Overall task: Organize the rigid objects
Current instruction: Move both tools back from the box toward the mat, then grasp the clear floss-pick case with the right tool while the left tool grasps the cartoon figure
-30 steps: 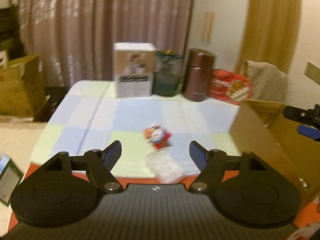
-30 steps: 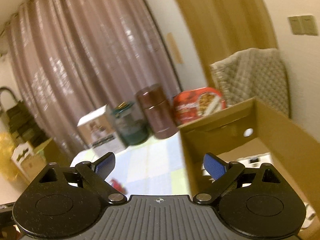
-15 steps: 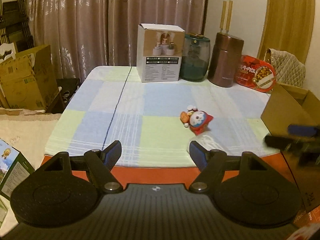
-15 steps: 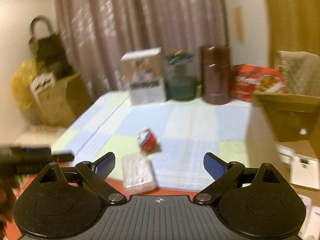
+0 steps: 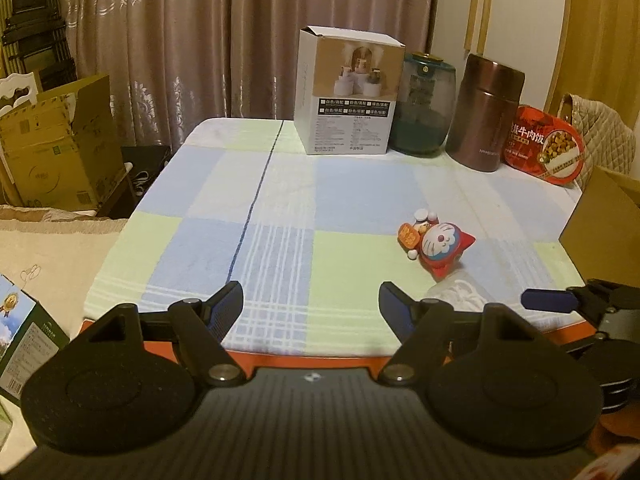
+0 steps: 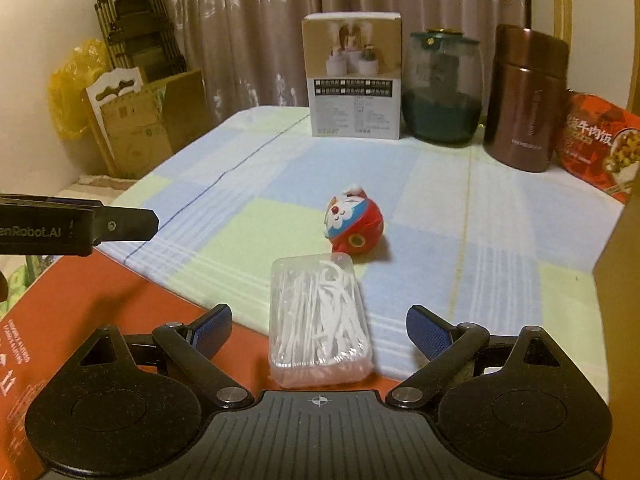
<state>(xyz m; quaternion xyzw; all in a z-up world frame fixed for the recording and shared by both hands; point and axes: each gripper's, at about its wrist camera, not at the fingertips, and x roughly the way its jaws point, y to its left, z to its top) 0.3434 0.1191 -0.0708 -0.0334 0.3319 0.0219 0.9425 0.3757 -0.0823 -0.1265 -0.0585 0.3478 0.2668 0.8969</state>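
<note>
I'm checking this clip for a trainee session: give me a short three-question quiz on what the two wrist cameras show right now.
1. True or false: the right gripper is clamped on the clear box of floss picks.
2. Which item stands between the white carton and the brown canister? A) the red food tray B) the dark green jar C) the toy
3. Fill in: the red and blue toy lies on the ______ tablecloth.

Key: 1 false, the box lies between open jaws, untouched; 2 B, the dark green jar; 3 checked.

Two near, table-facing wrist views
</note>
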